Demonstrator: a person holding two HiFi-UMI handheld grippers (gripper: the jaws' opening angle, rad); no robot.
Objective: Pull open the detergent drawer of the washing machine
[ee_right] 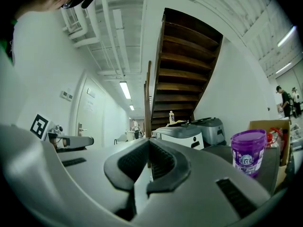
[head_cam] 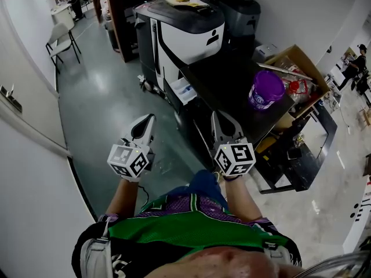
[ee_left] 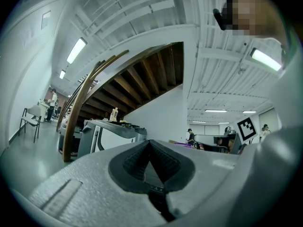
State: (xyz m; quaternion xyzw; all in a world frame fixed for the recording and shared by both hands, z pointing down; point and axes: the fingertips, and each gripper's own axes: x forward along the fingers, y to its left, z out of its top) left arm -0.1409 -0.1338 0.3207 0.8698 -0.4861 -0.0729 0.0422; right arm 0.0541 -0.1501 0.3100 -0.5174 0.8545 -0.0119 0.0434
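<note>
A dark washing machine stands ahead of me, right of centre, with a purple tub on its top. At its upper front corner a white drawer sticks out towards the floor side. My left gripper hangs over the grey floor, left of the machine, jaws together and empty. My right gripper is just in front of the machine's near edge, also closed on nothing. In the left gripper view the left gripper has its pads meeting. In the right gripper view the right gripper does too, beside the purple tub.
A white-and-black machine and a grey one stand behind the washer. A cardboard box of odds and ends sits to its right, above a low dark shelf. A white wall runs along the left; a chair stands far left.
</note>
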